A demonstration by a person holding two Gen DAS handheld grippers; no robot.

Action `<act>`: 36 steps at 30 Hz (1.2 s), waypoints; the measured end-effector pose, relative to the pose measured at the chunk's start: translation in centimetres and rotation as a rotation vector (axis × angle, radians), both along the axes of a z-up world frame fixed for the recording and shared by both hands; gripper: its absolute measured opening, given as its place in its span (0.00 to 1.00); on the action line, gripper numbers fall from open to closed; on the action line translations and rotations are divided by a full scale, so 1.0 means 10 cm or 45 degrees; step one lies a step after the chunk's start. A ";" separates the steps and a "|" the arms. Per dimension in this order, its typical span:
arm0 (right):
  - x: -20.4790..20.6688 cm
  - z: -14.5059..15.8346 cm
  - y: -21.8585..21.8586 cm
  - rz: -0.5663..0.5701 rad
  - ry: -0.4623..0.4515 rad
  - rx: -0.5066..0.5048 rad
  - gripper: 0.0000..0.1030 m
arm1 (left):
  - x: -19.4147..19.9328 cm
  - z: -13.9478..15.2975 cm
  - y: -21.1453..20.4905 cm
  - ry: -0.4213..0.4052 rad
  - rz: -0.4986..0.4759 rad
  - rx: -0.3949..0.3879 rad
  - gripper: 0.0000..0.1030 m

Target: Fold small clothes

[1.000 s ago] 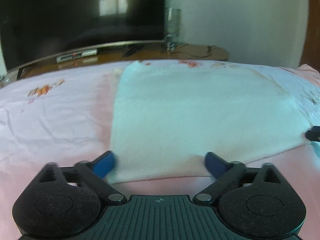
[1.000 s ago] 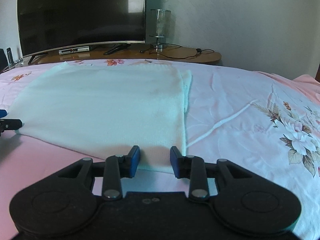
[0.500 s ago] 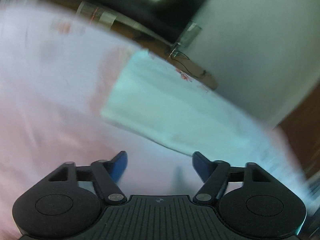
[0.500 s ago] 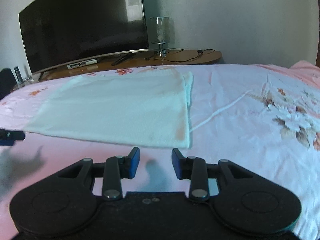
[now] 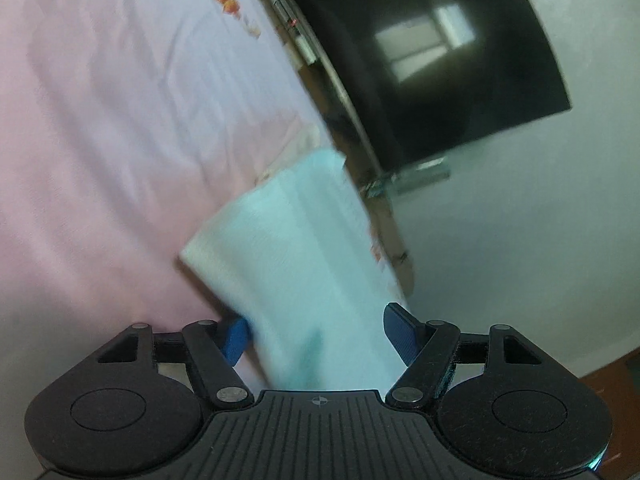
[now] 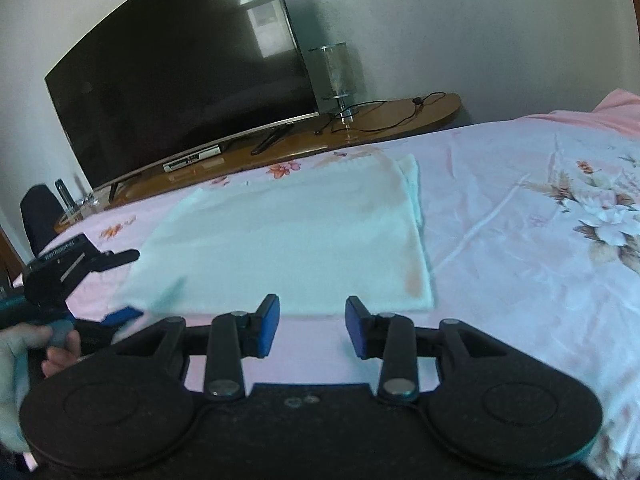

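Note:
A pale mint folded cloth (image 6: 288, 236) lies flat on the pink floral bedsheet (image 6: 520, 248). In the left wrist view the cloth (image 5: 296, 264) runs between the open jaws, and the view is rolled sideways. My left gripper (image 5: 320, 336) is open at the cloth's near-left corner; it also shows in the right wrist view (image 6: 80, 276), held by a hand, one blue fingertip (image 6: 124, 314) at the cloth's edge. My right gripper (image 6: 312, 324) is open and empty, just short of the cloth's near edge.
A large dark TV (image 6: 184, 80) stands on a wooden shelf (image 6: 360, 128) behind the bed, with a glass lamp (image 6: 336, 76) and cables. A pink pillow or sheet fold (image 6: 616, 108) lies at the far right. A dark chair back (image 6: 38, 216) is at left.
My left gripper has rolled sharply sideways and come back to the cloth's near-left corner. My right gripper has pulled back from the cloth's near edge and opened wider.

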State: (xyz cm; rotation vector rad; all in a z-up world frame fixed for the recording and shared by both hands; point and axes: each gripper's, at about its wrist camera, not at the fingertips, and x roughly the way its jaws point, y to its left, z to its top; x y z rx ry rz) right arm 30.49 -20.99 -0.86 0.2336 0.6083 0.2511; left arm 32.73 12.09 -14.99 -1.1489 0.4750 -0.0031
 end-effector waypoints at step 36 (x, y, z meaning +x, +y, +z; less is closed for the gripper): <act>1.62 -0.52 0.88 0.114 0.115 -0.051 0.04 | 0.67 0.15 0.13 -0.024 -0.047 0.166 0.07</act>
